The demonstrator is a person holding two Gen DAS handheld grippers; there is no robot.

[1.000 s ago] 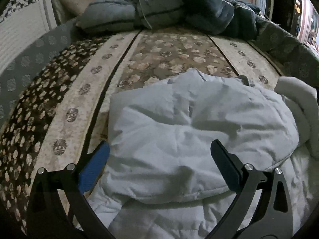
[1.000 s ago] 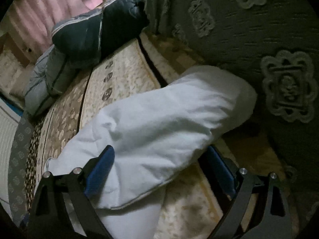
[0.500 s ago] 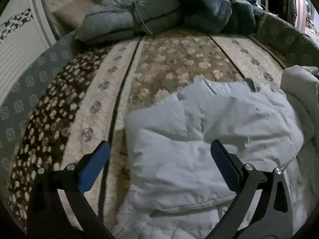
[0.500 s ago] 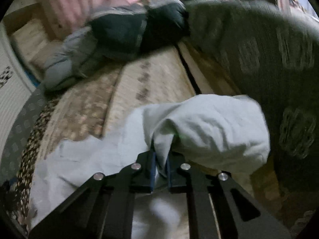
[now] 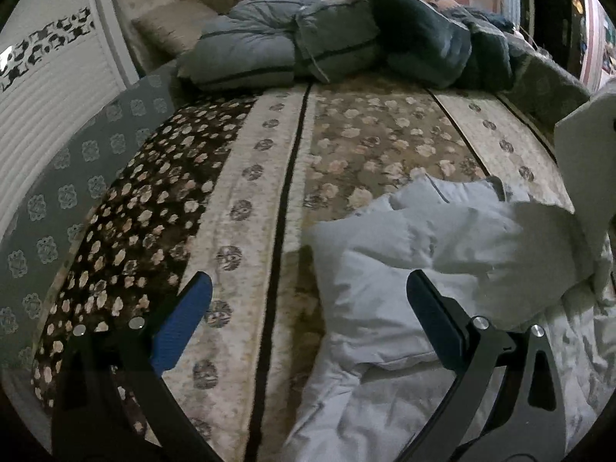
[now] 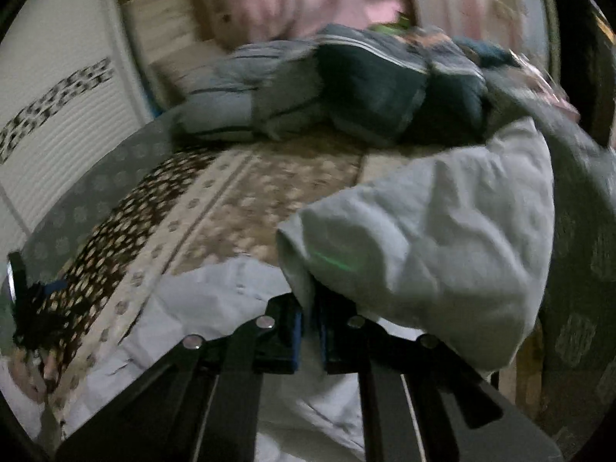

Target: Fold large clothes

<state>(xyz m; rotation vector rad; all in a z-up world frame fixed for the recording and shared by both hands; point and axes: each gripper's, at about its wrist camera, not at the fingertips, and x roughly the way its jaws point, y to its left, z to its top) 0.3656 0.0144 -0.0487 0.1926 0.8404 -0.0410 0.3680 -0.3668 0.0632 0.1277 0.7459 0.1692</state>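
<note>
A white padded jacket [image 5: 404,269] lies crumpled on the patterned bedspread [image 5: 250,192], at the lower right of the left wrist view. My left gripper [image 5: 308,281] hovers above its left edge, open, with nothing between the blue pads. In the right wrist view my right gripper [image 6: 310,308] is shut on a fold of the jacket's sleeve [image 6: 423,238]. The sleeve hangs lifted above the rest of the jacket [image 6: 215,308], bulging to the right of the fingers. The picture there is blurred.
A heap of blue-grey quilts [image 5: 308,46] and a pillow [image 5: 169,27] lie across the far end of the bed. A white ribbed panel [image 5: 46,88] stands on the left. A dark patterned blanket [image 6: 577,269] rises on the right. A white angular shape [image 5: 585,161] shows at the right edge.
My right gripper shut on the sleeve, rolled upright and lifted it off the bed. My left gripper stayed open and rose, drawing left so less of the jacket lies under it.
</note>
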